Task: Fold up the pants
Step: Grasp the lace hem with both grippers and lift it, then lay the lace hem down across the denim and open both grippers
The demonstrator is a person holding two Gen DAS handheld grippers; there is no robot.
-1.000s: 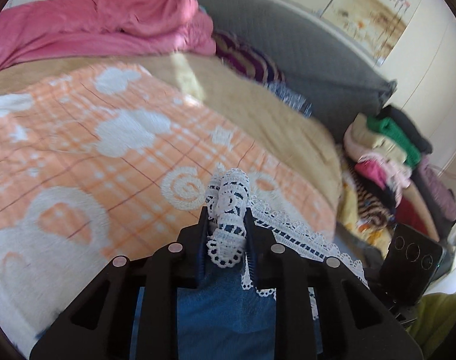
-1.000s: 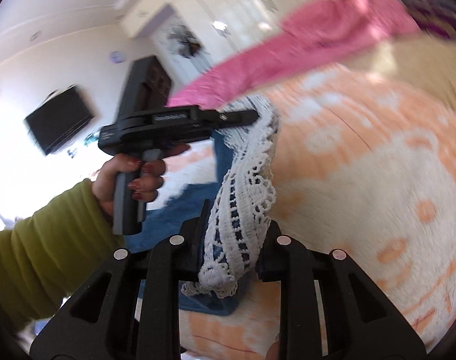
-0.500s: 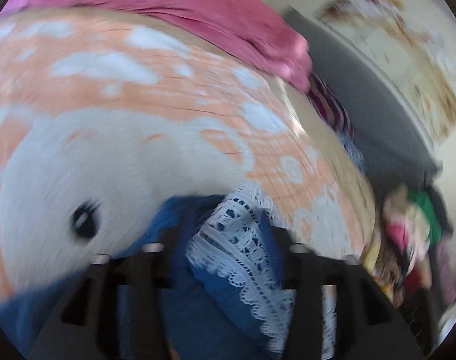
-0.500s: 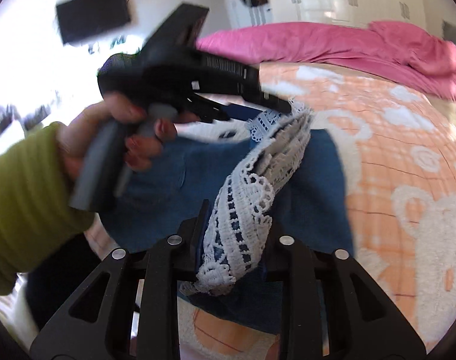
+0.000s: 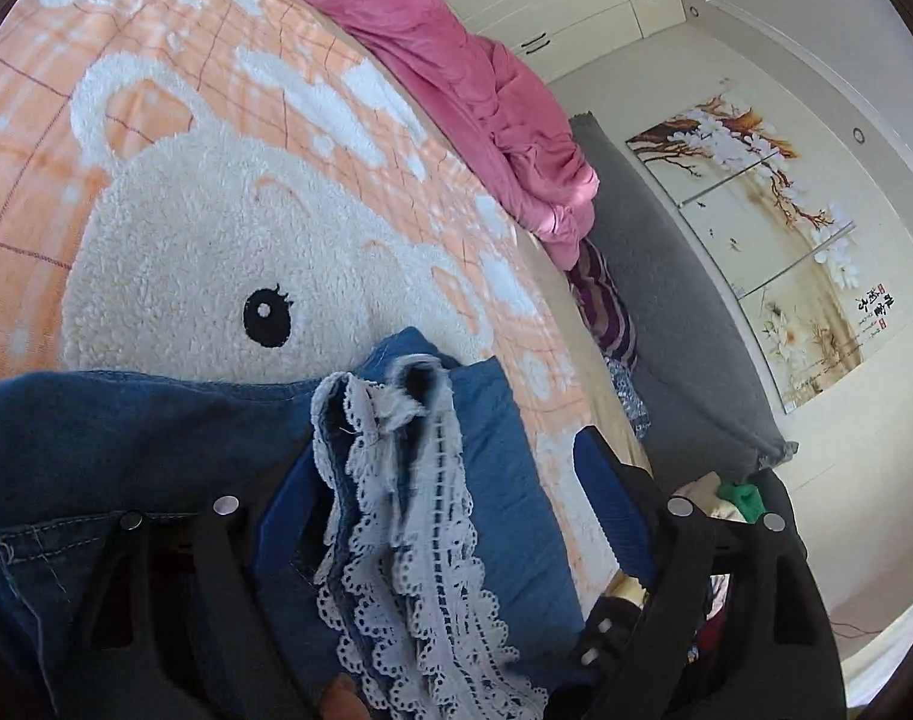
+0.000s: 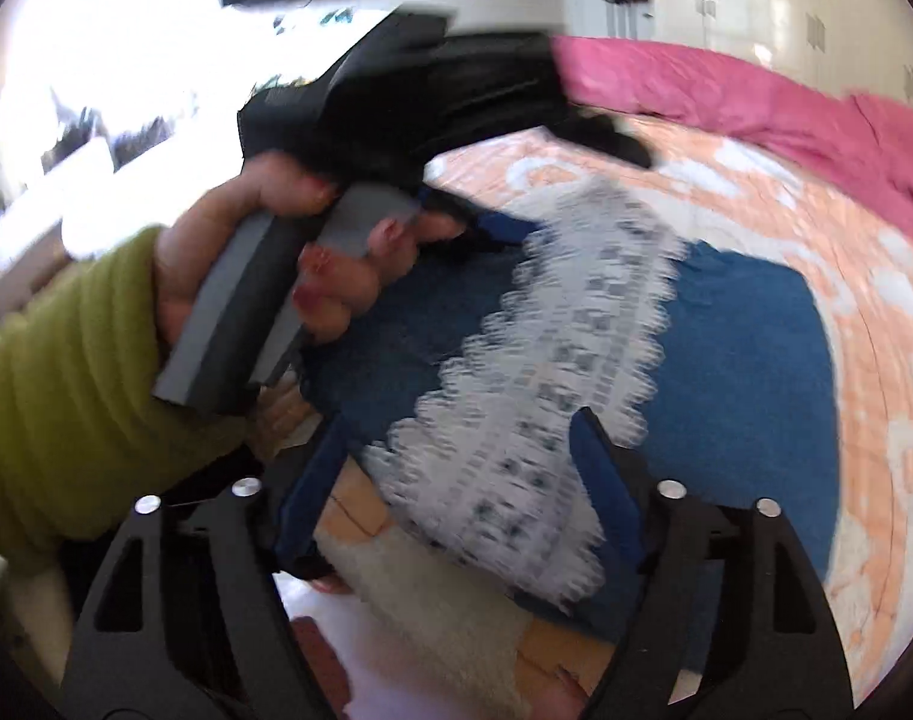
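We have just let go: both left tongs (image 5: 438, 492) and right tongs (image 6: 456, 468) are opening, the lace hem (image 5: 408, 510) lying loose between them. The pants (image 6: 744, 348) now rest doubled on the bed (image 5: 204, 228), near its edge; one fold is laid.

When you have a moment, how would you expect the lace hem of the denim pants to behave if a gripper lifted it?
Probably floppy: the lace hem lies crumpled in loose folds. Likely light, being openwork. It may snag, since its scalloped edge and holes could catch on the left gripper, whose jaws are opening around it.
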